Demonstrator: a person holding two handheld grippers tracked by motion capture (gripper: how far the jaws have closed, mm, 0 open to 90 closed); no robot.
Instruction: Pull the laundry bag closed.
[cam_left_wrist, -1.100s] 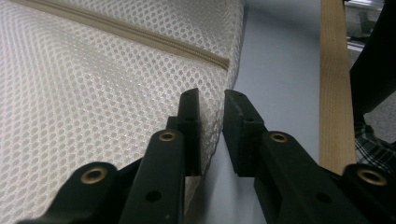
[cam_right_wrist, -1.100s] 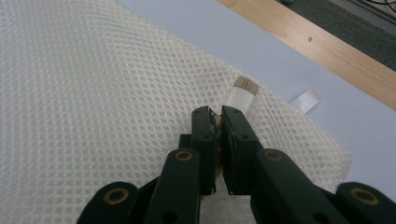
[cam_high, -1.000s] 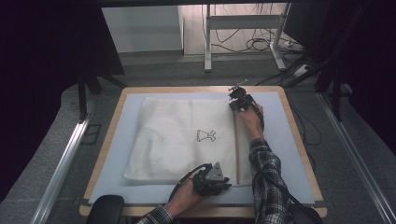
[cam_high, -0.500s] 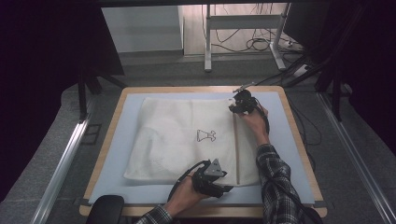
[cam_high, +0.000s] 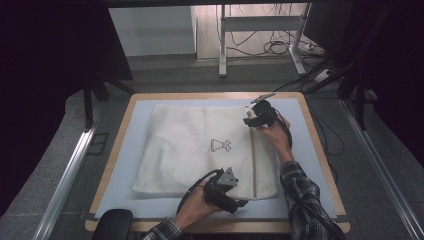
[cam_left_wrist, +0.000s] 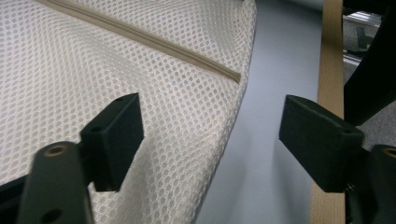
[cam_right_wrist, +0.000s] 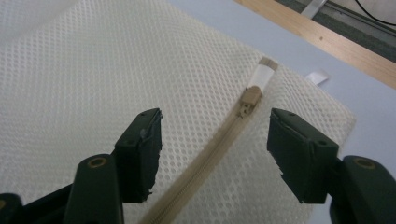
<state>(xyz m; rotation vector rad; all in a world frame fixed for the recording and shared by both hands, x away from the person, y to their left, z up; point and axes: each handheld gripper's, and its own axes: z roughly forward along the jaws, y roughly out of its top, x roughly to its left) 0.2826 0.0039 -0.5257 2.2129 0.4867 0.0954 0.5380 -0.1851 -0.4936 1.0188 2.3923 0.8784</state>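
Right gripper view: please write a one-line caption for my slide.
Right gripper, jaws open after just opening, above the closed beige zipper of a white mesh bag.

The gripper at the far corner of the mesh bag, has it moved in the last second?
Yes. The right gripper slid slightly along the mesh bag, parallel to the table's far edge; its jaws have just been opening.

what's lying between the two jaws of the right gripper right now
In the right gripper view, the beige zipper of the white mesh bag runs up between the right gripper's open jaws, which have just been opening; its slider sits just beyond them, untouched.
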